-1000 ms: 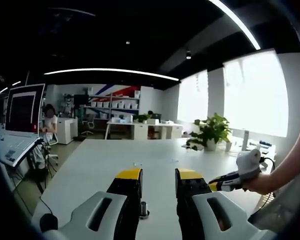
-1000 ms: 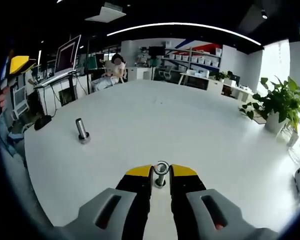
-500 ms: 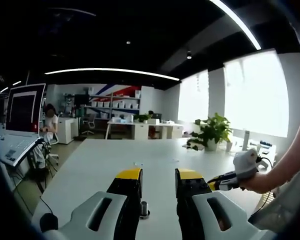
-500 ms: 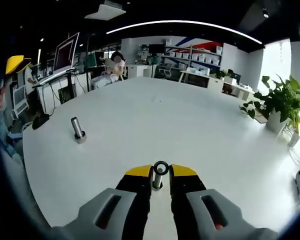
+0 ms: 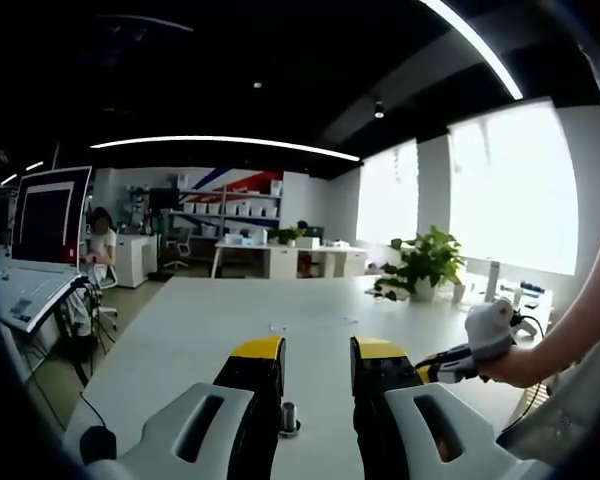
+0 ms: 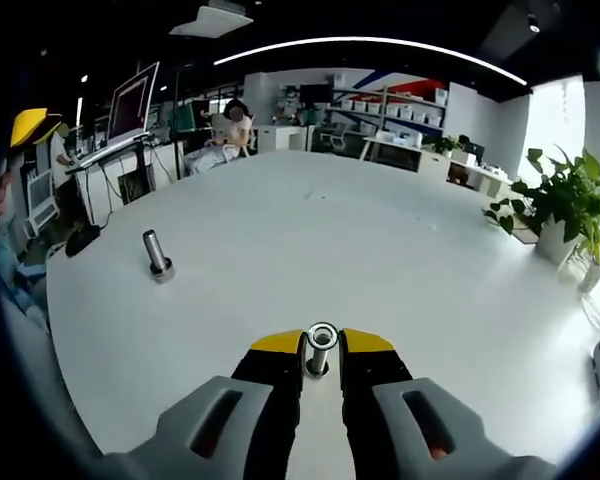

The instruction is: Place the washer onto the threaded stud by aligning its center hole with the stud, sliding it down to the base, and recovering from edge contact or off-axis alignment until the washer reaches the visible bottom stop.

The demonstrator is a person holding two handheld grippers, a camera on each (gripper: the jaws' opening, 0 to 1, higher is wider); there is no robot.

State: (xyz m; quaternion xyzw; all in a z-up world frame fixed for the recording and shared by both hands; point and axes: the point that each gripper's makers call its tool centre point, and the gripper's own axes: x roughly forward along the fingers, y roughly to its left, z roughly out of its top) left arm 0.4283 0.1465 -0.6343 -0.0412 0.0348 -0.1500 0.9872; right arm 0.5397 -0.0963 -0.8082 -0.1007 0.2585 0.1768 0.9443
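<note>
The right gripper [image 6: 322, 345] pinches the washer [image 6: 322, 334] between yellow-tipped jaws, over a stud [image 6: 318, 362] whose base they half hide. The left gripper [image 5: 317, 352] hangs open over the white table [image 5: 200, 320], partly hiding another stud [image 5: 288, 418].

The washer [image 6: 322, 332] and the threaded stud [image 6: 157, 254] look like shiny grey metal, and the table [image 6: 380, 250] has a smooth matt white surface.
</note>
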